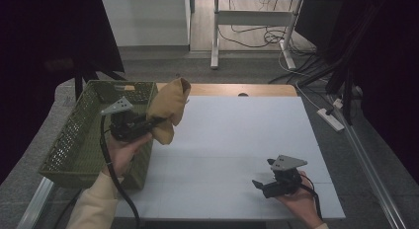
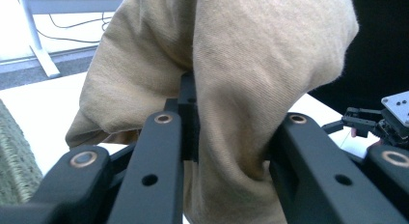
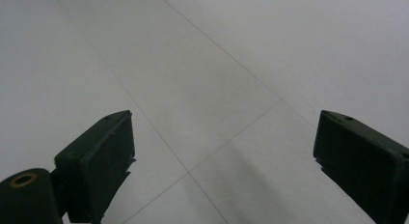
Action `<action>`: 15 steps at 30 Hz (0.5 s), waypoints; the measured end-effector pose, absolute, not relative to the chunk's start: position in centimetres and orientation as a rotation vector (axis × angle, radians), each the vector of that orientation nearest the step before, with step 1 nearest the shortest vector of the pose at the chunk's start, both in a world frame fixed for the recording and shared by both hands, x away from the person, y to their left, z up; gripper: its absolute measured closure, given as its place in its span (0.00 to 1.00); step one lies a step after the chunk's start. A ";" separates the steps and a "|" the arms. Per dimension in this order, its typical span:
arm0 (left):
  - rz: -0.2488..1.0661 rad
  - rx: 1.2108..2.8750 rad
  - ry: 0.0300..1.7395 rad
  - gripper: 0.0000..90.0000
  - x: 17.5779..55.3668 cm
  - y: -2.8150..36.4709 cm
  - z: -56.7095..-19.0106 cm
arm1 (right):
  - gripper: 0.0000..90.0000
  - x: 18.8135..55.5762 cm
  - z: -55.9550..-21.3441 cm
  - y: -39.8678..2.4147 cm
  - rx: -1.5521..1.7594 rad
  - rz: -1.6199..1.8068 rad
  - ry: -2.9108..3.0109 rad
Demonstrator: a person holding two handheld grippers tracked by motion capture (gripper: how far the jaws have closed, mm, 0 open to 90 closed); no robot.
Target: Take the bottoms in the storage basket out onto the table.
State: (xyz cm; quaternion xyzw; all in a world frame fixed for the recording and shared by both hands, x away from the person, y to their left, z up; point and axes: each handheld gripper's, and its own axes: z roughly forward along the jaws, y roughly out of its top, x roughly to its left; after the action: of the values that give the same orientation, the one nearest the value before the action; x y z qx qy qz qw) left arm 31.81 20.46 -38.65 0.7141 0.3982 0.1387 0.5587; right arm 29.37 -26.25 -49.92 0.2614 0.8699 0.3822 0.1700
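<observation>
On the white table (image 1: 237,140), the right gripper (image 1: 260,185) is rested with jaws wide apart and nothing between them. Farther off, a tan cloth (image 1: 168,110) is held aloft, clamped in the left gripper (image 1: 154,122); a loose fold could be snagged on the rim of the green basket (image 1: 74,145), whose contents cannot be made out.

A person's left hand (image 1: 123,152) holds the left gripper (image 1: 157,121) raised beside a green basket (image 1: 74,140) at the table's left edge. Its jaws grip a bunched tan cloth (image 1: 169,109), lifted clear of the white table (image 1: 237,140). The right hand (image 1: 301,202) rests the right gripper (image 1: 262,180) low near the front right, jaws apart.
</observation>
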 end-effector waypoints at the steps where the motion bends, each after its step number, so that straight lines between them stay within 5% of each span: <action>1: 0.324 1.688 0.939 0.80 31.8 20.3 -38.7 | 0.08 29.4 -49.9 -26.3 0.743 1.087 2.472; 15: 0.303 1.736 0.931 0.80 32.3 18.6 -39.7 | 0.08 29.4 -49.9 -26.2 0.744 1.087 2.474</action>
State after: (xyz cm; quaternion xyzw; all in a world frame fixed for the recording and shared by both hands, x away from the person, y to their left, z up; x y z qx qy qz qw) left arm 32.32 18.63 -39.69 0.7314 0.3920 0.1277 0.5432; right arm 29.38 -26.23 -49.94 0.2617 0.8700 0.3822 0.1688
